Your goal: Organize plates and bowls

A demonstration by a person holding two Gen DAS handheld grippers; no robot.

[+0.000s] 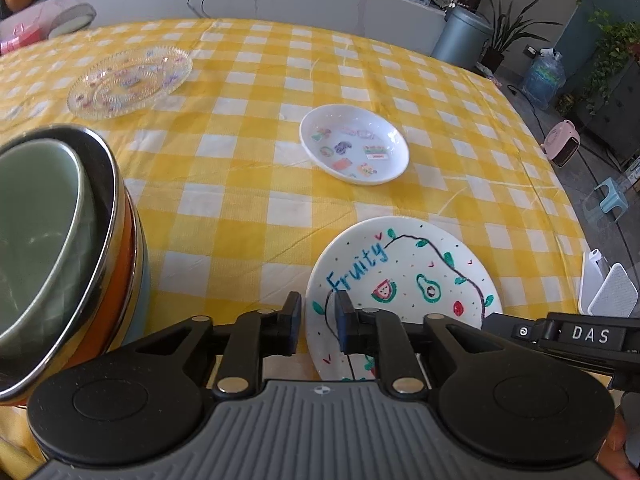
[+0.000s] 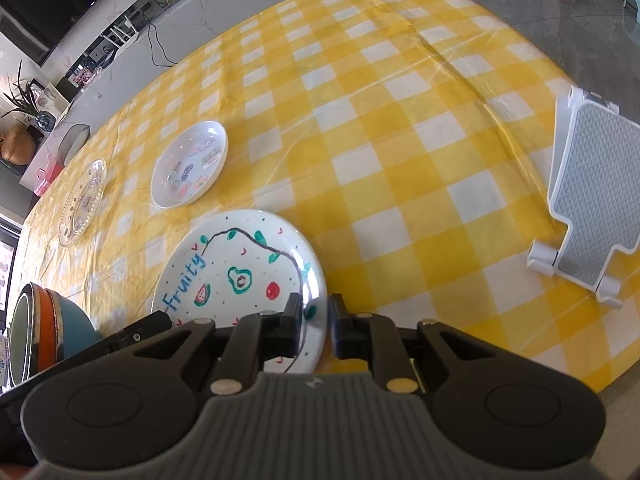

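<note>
Yellow checked tablecloth (image 2: 400,128), white-and-grey folding stand (image 2: 584,200) near its edge.

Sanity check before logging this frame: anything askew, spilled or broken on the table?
Nothing spilled or broken. The Fruity plate, white sticker dish and glass plate lie flat and apart. Only oddity: the green bowl sits tilted in the bowl stack.

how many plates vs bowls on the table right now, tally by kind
Plates: 3 — Fruity plate, sticker plate, clear glass plate
Bowls: at least 3, nested in one stack — green bowl, orange bowl, blue bowl
Total: at least 6
</note>
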